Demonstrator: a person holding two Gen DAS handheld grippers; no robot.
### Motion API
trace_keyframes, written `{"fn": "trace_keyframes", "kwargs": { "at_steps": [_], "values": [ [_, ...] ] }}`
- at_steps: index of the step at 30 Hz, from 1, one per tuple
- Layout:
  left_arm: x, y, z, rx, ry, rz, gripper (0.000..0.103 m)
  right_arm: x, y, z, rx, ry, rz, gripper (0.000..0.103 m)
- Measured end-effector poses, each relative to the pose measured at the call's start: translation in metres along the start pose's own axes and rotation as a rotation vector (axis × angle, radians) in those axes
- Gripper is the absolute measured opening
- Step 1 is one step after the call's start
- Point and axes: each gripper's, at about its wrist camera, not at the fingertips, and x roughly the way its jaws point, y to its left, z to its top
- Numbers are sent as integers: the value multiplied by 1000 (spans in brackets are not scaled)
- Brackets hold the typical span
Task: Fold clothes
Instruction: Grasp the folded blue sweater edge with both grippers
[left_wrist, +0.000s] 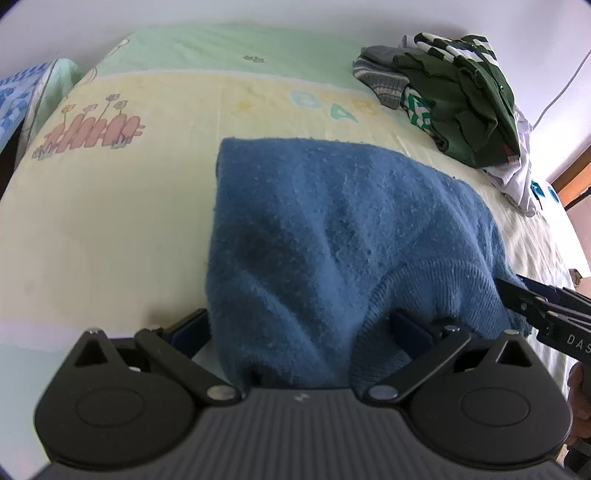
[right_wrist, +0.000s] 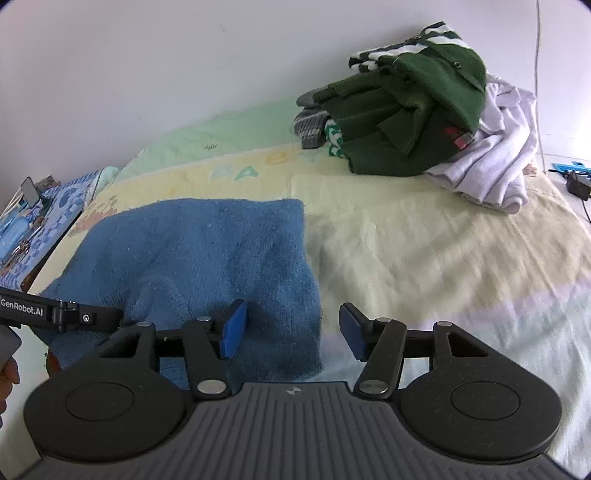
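A blue knitted sweater (left_wrist: 332, 229) lies folded on the bed, its ribbed hem towards me. In the left wrist view my left gripper (left_wrist: 301, 332) is open, its fingers spread wide on either side of the sweater's near edge, with fabric bulging over them. In the right wrist view my right gripper (right_wrist: 291, 328) is also open, and the sweater's (right_wrist: 207, 251) near right corner lies between its blue pads (right_wrist: 232, 328). Each gripper shows in the other's view: a right finger (left_wrist: 524, 299) at the sweater's right edge, a left finger (right_wrist: 96, 317) at its left edge.
The bed sheet (right_wrist: 424, 240) is pale yellow and green with a printed pattern. At its far right a pile holds a dark green garment (right_wrist: 406, 122), a white one (right_wrist: 495, 162) and a grey knit (left_wrist: 380, 77). A blue-patterned side table (right_wrist: 44, 221) stands to the left.
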Motion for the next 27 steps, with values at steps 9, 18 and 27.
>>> {"fn": "trace_keyframes", "kwargs": {
  "at_steps": [9, 18, 27],
  "values": [
    [-19, 0, -2, 37, -2, -58, 102, 1, -3, 7, 8, 80, 79, 58],
    [-10, 7, -6, 6, 49, -79, 102, 11, -17, 8, 95, 147, 166, 59],
    [-9, 8, -4, 24, 71, -98, 102, 16, -21, 9, 128, 200, 234, 59]
  ]
}}
